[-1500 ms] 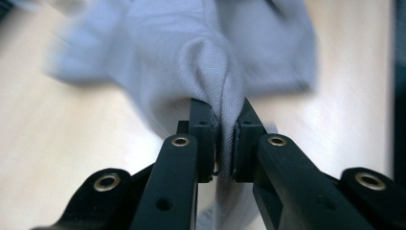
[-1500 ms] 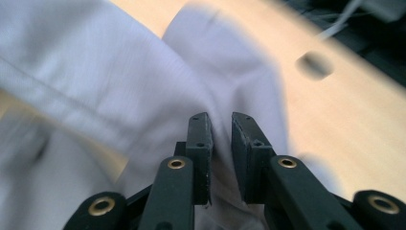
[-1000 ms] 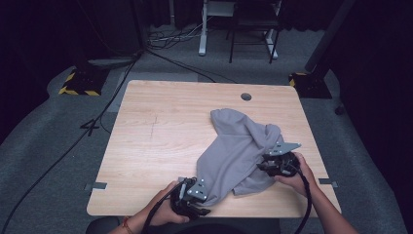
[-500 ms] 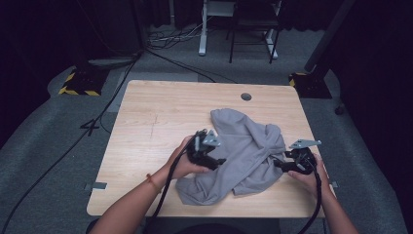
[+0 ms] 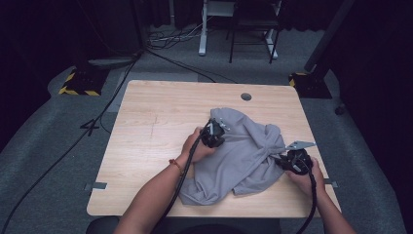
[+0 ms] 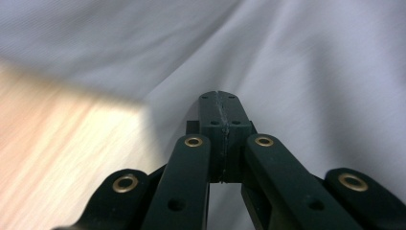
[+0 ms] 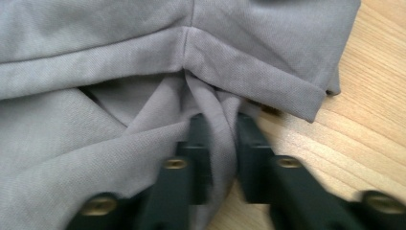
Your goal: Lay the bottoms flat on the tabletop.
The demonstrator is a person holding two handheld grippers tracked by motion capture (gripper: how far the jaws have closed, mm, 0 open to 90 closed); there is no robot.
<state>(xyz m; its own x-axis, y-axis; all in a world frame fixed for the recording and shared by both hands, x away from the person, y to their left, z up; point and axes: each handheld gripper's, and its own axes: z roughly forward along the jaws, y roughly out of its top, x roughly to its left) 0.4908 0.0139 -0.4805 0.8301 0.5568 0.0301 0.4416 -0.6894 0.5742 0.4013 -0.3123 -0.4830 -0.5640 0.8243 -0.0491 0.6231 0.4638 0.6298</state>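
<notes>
Evidently the work is the flattening or folding of a grey garment (image 5: pixel 243 156), probably a T-shirt, which lies crumpled on the right half of the wooden table (image 5: pixel 146 141), its near edge close to the table's front edge; it is bunched and twisted, with folds running across it, so I judge the job to be at an early stage.

At the shirt's left upper edge the left gripper (image 5: pixel 215 135) sits on the cloth; its own view shows the two black jaws pressed flat together, tip to tip, with pale fabric spread beneath and beyond them and bare wood off to one side; they have just been closing, yet no fold can be seen between the pads, so whether they caught any cloth I cannot tell, and they look simply shut.

At the shirt's right side the right gripper (image 5: pixel 284 161) is set low on the table, and its view (image 7: pixel 218 129) is plainer; a gathered ridge of grey cloth runs up between the two jaws, which have just been closing on it and now pinch it, next to a hemmed edge, perhaps a sleeve or the bottom hem, that lies on the wood.

As for what remains, nearly everything; one firm hold is made, the other looks doubtful, and the shirt has yet to be drawn out, smoothed and laid flat.
</notes>
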